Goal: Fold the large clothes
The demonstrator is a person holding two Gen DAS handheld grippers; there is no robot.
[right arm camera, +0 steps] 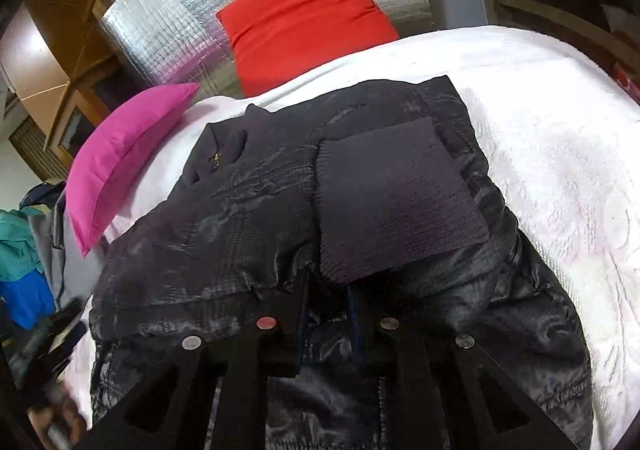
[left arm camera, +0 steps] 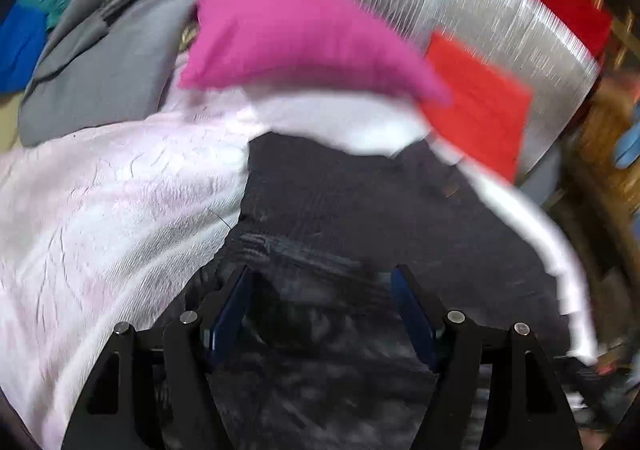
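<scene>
Right gripper (right arm camera: 326, 282) jaws clamped on jacket (right arm camera: 248, 217) cuff (right arm camera: 396, 193); left gripper (left arm camera: 322, 278) jaws apart above jacket on bedspread (right arm camera: 560, 153).

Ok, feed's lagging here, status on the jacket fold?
Left gripper open, over jacket. Right gripper shut on cuff. Pink pillow beside the collar.
</scene>
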